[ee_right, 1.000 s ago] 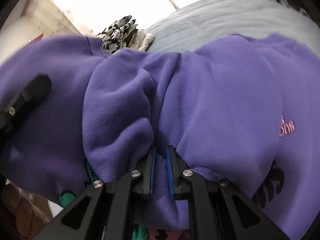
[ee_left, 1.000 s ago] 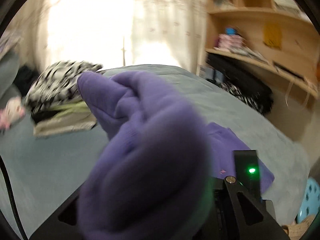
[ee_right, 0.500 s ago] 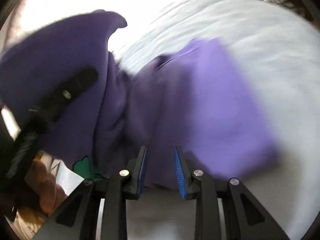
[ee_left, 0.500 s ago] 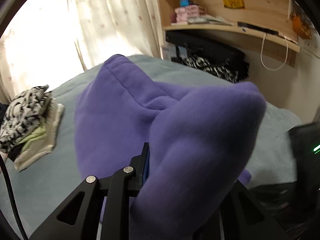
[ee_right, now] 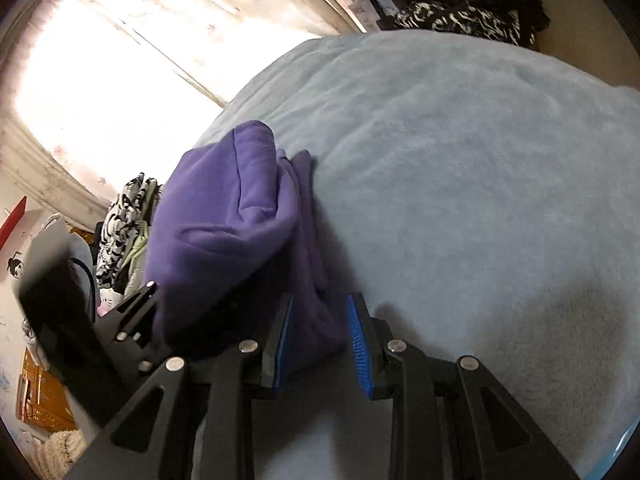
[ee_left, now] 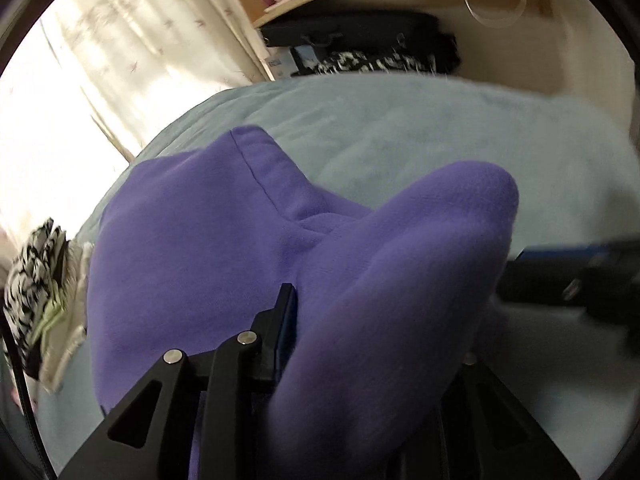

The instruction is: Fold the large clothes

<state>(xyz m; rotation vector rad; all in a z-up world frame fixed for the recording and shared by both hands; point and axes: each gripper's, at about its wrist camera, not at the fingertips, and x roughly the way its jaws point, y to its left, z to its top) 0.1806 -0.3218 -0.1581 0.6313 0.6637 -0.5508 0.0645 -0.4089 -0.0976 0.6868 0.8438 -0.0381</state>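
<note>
A purple sweatshirt point(ee_left: 208, 248) is bunched up and draped over my left gripper point(ee_left: 360, 312). Only its left finger point(ee_left: 286, 320) shows; the other is buried under cloth. Its jaws are opening, with purple fabric still between them and hanging from them above the bed. In the right wrist view the same sweatshirt point(ee_right: 224, 216) hangs as a folded bundle at the left, with the left gripper point(ee_right: 148, 292) at its lower edge. My right gripper point(ee_right: 320, 312) stands open low over the bed. A loose fold of the sweatshirt lies between its blue pads point(ee_right: 356, 336) without being pressed.
A pale blue-grey blanket point(ee_right: 460, 160) covers the bed. A pile of black-and-white and pale green clothes point(ee_left: 36, 280) lies at the bed's left edge. Beyond the bed stand wooden shelves and a black case point(ee_left: 360, 36). Bright curtains fill the left.
My right gripper opened and let go of the purple fabric, then drew off to the right over the blanket. The left gripper carried the bundle down toward the bed and rolled.
</note>
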